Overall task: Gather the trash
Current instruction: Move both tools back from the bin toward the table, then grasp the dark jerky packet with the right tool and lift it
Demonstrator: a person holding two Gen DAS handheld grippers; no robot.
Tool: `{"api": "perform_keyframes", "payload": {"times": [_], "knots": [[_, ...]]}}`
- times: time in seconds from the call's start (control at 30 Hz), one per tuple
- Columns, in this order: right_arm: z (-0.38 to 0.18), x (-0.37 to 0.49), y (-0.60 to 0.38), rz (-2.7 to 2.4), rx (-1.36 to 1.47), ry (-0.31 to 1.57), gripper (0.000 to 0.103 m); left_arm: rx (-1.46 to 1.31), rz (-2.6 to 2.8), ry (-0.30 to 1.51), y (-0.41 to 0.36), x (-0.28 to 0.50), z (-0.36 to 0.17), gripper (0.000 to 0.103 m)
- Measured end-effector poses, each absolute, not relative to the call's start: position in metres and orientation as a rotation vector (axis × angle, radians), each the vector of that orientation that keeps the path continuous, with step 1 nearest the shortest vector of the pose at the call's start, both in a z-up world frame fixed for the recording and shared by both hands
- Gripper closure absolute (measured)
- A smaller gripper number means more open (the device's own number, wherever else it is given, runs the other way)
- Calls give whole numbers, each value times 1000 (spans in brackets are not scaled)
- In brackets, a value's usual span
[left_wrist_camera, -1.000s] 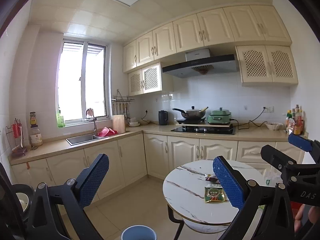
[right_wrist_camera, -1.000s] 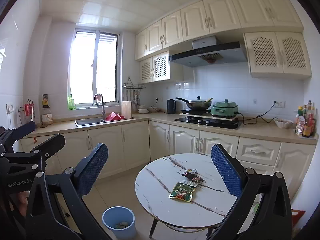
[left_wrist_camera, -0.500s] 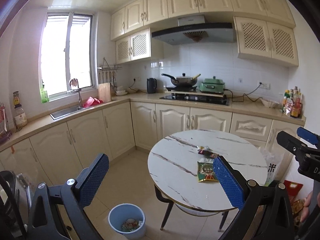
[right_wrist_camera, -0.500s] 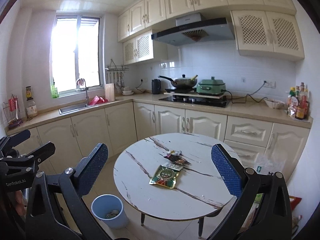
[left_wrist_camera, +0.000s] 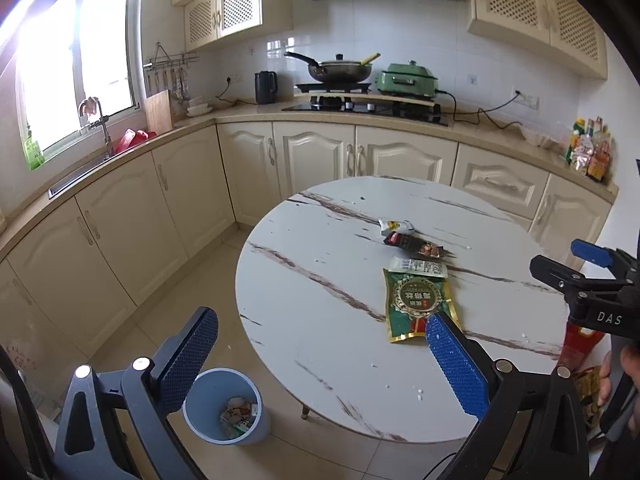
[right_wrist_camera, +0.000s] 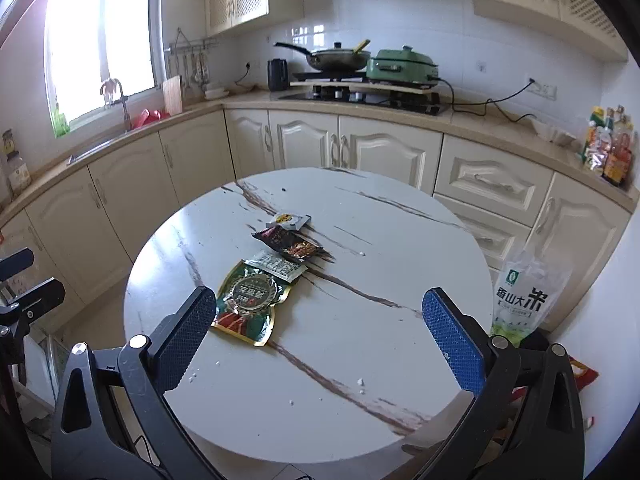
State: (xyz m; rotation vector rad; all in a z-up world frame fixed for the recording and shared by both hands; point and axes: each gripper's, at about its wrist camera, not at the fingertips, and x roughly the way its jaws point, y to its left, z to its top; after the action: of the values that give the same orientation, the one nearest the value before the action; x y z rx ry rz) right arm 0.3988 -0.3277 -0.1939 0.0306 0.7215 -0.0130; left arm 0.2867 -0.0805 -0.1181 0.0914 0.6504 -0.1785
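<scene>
Marble table holds green packet lengthwise toward the stove; both grippers' jaws gape empty.

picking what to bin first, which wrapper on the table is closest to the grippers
The big green packet with the round emblem. It lies at the near end of the row; the dark wrapper and the small white one sit farther back.

My right gripper hangs wide open over the round table; a green wrapper lies just beyond my left finger, smaller wrappers farther ahead.
</scene>
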Motion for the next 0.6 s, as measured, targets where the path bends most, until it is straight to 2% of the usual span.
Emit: {"api": "perform_keyframes", "payload": {"times": [0.3,0.6], "knots": [[-260,520,-320,106,-71,917,0,116,-172,712,-86,428,-128,1],[-311,602,-301,252,-106,1028,2,115,-179,757,-98,506,-161,1]]}}
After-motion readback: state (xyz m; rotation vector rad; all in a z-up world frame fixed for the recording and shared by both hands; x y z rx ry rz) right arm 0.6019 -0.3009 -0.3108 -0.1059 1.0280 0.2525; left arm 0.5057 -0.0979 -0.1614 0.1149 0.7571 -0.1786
